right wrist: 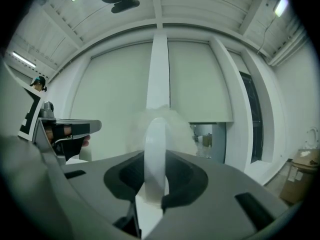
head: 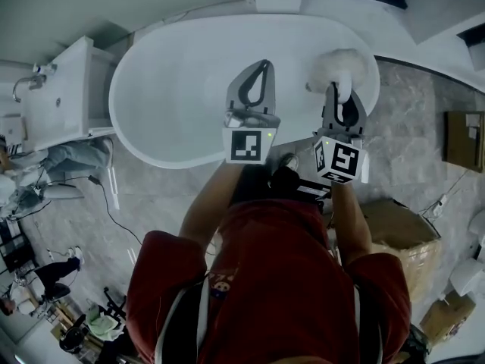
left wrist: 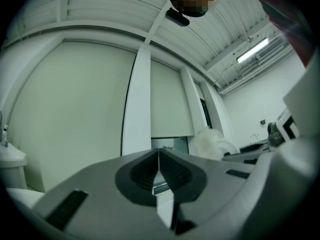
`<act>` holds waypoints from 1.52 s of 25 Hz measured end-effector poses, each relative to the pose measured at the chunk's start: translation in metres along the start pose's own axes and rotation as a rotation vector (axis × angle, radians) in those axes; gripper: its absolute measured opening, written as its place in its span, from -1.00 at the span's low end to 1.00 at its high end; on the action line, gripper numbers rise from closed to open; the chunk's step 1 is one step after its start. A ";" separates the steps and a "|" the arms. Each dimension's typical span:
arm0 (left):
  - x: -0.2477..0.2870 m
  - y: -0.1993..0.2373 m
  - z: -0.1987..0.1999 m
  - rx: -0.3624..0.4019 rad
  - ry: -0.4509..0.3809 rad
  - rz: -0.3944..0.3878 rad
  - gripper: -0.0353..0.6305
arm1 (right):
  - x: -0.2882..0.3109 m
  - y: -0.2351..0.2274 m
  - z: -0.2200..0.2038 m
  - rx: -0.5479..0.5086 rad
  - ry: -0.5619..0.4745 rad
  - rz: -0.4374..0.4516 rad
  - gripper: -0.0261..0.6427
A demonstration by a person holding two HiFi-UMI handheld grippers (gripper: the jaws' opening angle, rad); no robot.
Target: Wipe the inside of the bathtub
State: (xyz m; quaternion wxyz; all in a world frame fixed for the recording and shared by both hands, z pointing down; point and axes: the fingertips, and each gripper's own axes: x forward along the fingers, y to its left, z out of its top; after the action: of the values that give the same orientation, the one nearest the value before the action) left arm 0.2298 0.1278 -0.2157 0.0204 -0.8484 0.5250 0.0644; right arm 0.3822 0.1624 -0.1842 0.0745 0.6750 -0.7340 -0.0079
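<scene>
Counts: one bathtub (head: pixel 174 89), white and oval. One fluffy white brush (head: pixel 339 61). Two grippers, each with one marker cube: left cube (head: pixel 248 144), right cube (head: pixel 339 160). One washbasin (head: pixel 57 97) with a tap (head: pixel 26 82). Two cardboard boxes, (head: pixel 402 237) and (head: pixel 445 315).

Left gripper (head: pixel 262 68) (left wrist: pixel 158 159): fingers pressed tip to tip, with nothing between them. In the head view they point out over the middle of the bathtub.

Right gripper (head: pixel 339 91) (right wrist: pixel 154 179): fingers clamped on the brush's white handle (right wrist: pixel 155 149), which stands upright between the pads. The fluffy head (right wrist: pixel 165 121) sits just beyond the fingertips. In the head view the head lies over the tub's end, to the right of the left fingers. The left gripper view also shows it, off to the right of those fingers (left wrist: pixel 210 141).

The washbasin is well to the left of the left fingers, beyond the tub rim. Both boxes are on the floor, behind and to the right of the right fingers.

Hard to make out:
- Both gripper views face wall panels and ceiling, and neither shows the tub surface.
- I cannot tell whether the brush head touches the tub.
- The person's red top covers the floor just behind both cubes.
- The near tub rim is partly hidden by the grippers.
</scene>
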 end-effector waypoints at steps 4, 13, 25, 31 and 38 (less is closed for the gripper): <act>0.019 0.013 -0.028 -0.036 0.022 -0.008 -0.84 | 0.027 -0.001 -0.022 0.007 0.021 -0.007 -0.65; 0.067 0.001 -0.118 -0.008 0.052 -0.054 -0.84 | 0.102 -0.030 -0.119 0.077 0.109 -0.026 -0.65; 0.200 -0.044 -0.311 -0.027 0.224 0.008 -0.84 | 0.225 -0.109 -0.319 0.080 0.255 0.092 -0.65; 0.236 -0.067 -0.406 -0.021 0.294 0.048 -0.84 | 0.268 -0.144 -0.437 0.126 0.371 0.067 -0.65; 0.245 -0.072 -0.520 -0.063 0.330 0.098 -0.84 | 0.302 -0.162 -0.577 0.106 0.483 0.011 -0.65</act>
State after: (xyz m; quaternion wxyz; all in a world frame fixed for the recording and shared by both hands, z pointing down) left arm 0.4476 -0.1103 0.2656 -0.0957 -0.8212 0.5595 -0.0585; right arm 0.5884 -0.1002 0.3976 0.2124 0.6564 -0.6978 0.1926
